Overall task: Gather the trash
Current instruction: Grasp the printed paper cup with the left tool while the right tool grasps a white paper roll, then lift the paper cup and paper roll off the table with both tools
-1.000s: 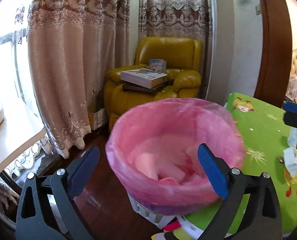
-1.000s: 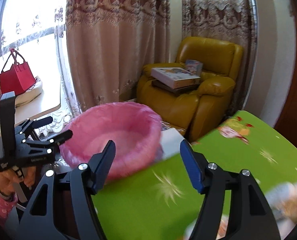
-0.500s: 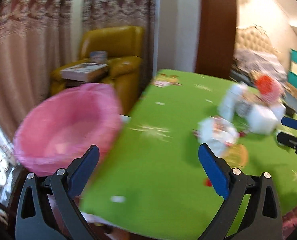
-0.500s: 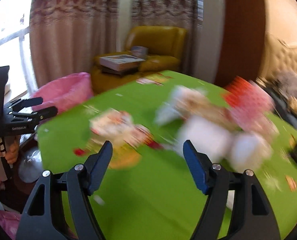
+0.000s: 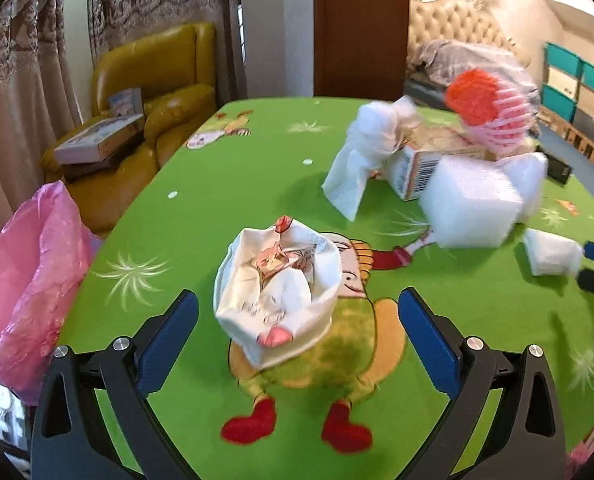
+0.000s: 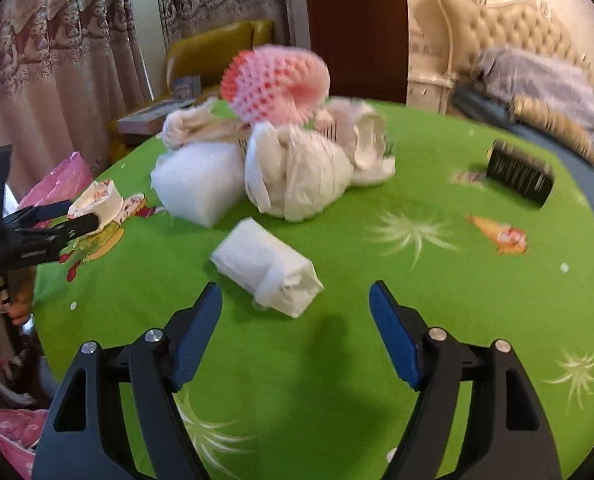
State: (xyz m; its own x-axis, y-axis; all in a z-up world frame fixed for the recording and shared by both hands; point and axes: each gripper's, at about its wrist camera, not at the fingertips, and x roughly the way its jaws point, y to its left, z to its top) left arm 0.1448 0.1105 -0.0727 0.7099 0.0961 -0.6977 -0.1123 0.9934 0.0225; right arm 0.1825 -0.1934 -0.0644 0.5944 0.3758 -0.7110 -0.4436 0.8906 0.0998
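A crumpled paper cup (image 5: 277,292) lies on the green tablecloth (image 5: 225,184), just ahead of and between the fingers of my open left gripper (image 5: 297,332). It also shows in the right wrist view (image 6: 97,200). A folded white tissue wad (image 6: 269,268) lies just ahead of my open right gripper (image 6: 297,332); it also shows in the left wrist view (image 5: 553,254). Behind is a trash pile: a white foam block (image 6: 197,184), a white plastic bag (image 6: 297,176), a pink foam net (image 6: 277,84), a small carton (image 5: 417,168). The pink-lined bin (image 5: 29,272) stands off the table's left edge.
A black box (image 6: 521,174) lies at the table's far right. A yellow armchair (image 5: 145,92) with books stands behind the bin. Curtains hang at the left, a bed stands behind the table. My left gripper (image 6: 53,220) shows in the right wrist view at the left.
Both grippers have swung right, away from the pink bin and over the table. The left now faces the paper cup, the right the tissue wad. Both stayed open.
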